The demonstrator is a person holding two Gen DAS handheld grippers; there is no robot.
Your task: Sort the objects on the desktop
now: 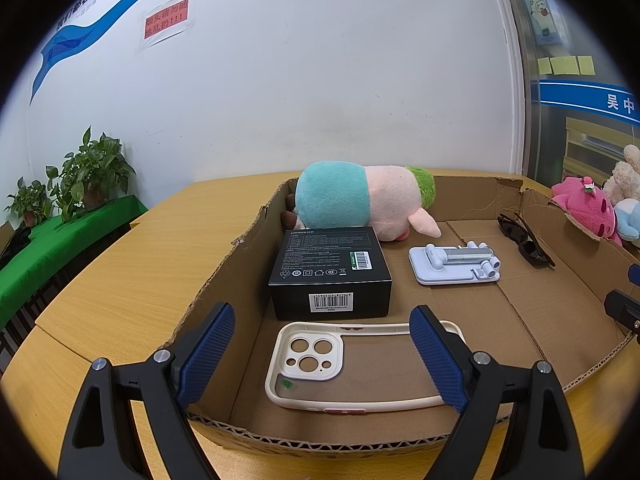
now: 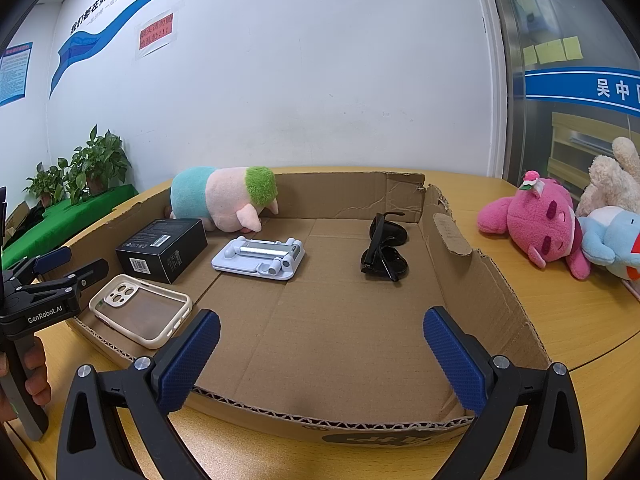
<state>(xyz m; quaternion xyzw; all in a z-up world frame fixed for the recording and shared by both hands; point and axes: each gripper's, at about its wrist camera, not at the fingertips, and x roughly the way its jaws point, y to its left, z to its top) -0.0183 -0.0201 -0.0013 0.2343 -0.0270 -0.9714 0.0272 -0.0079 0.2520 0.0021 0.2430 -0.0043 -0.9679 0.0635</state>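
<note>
A shallow corrugated cardboard tray [image 2: 472, 280] with torn, ragged walls sits on a wood-grain table [image 2: 580, 320]. The left gripper [image 1: 320, 356] hangs over the tray's near edge, its ribbed blue pads spread wide with nothing clamped. Below them lies a cream, rounded-corner phone case [image 1: 304, 360] with a clear back and round camera holes. At 12 o'clock from the case stands a matte black rectangular box [image 1: 330, 268] bearing white barcode labels. Behind the box a soft plush toy [image 1: 360, 200] lies on its side against the far wall, teal, pale pink and shaggy green.

At 3 o'clock from the box rests a folded white plastic phone stand [image 1: 454, 266] with a silvery metal arm, and further right glossy black sunglasses [image 2: 384, 252] lie folded.

The right gripper [image 2: 322, 360] hovers at the tray's near wall, jaws apart and empty above bare cardboard. Outside the tray, at 2 o'clock in the right view, fuzzy pink [image 2: 536, 224], cream [image 2: 612, 184] and light-blue [image 2: 608, 240] plush animals lie heaped on the table.
</note>
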